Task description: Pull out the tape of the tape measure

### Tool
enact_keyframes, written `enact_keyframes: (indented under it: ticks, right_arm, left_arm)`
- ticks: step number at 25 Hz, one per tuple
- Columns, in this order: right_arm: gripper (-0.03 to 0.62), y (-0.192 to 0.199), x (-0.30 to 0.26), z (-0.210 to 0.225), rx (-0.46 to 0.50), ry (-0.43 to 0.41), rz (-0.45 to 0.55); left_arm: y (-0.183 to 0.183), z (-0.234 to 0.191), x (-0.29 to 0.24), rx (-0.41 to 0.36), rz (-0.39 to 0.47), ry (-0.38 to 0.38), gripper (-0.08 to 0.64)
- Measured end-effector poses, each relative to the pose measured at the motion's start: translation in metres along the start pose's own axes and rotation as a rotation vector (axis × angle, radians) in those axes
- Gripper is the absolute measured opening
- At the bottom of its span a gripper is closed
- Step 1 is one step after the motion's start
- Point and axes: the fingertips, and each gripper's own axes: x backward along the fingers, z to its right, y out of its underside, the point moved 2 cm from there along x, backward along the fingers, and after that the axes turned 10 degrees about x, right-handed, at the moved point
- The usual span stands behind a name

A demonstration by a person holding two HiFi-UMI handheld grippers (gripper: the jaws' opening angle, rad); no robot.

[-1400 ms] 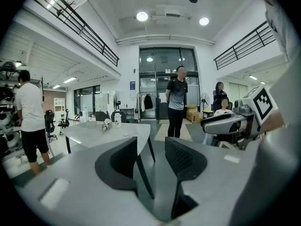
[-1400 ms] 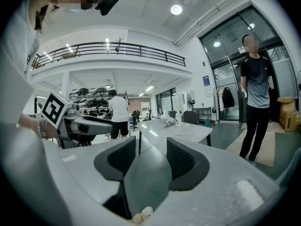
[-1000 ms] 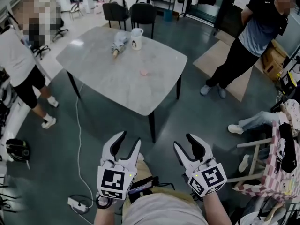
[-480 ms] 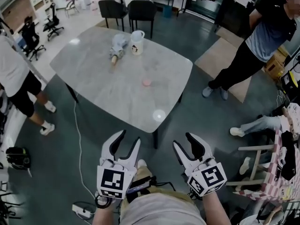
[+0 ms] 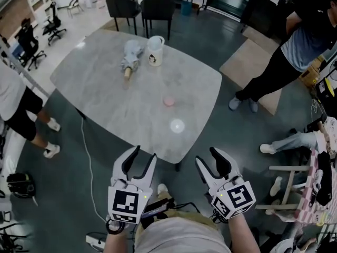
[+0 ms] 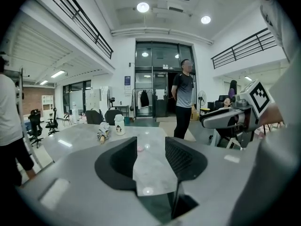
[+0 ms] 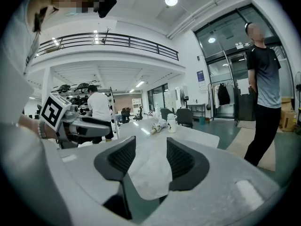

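Observation:
The tape measure point(image 5: 169, 101) is a small round pink thing lying on the grey marble table point(image 5: 105, 88), right of its middle. Both grippers hover low in the head view, short of the table's near corner and well apart from the tape measure. My left gripper point(image 5: 143, 156) is open with nothing between its fingers. So is my right gripper point(image 5: 208, 157). In the left gripper view the tape measure point(image 6: 139, 148) shows far off between the open jaws of the left gripper point(image 6: 150, 147). The right gripper point(image 7: 150, 149) faces along the table; I cannot make out the tape measure there.
A folded umbrella point(image 5: 129, 57) and a white jug point(image 5: 154, 50) lie at the table's far side, with two dark chairs point(image 5: 137, 7) behind. A person point(image 5: 295, 51) stands to the right, another point(image 5: 16, 99) to the left. A white cable point(image 5: 87, 157) runs across the floor.
The view has moved closer to the table, which now sits lower and nearer in the head view. Both grippers keep the same open pose in front of me.

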Motion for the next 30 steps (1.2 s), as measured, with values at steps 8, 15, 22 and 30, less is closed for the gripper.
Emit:
enact_keyframes:
  ticks: [8, 15, 22, 30]
  right_arm:
    - [0.200, -0.008, -0.030, -0.003, 0.033, -0.002, -0.022]
    - [0.201, -0.005, -0.044, 0.001, 0.057, -0.001, -0.042]
    - [0.210, -0.004, -0.058, 0.007, 0.072, -0.031, -0.035]
    - [0.218, -0.006, -0.085, 0.020, 0.100, -0.103, -0.036]
  left_arm:
    - [-0.004, -0.024, -0.015, -0.007, 0.009, 0.050, 0.186]
    - [-0.004, -0.039, -0.023, -0.008, 0.017, 0.029, 0.186]
    - [0.001, -0.047, -0.028, 0.007, 0.015, -0.005, 0.186]
    - [0.005, -0.054, -0.040, 0.053, -0.009, -0.044, 0.187]
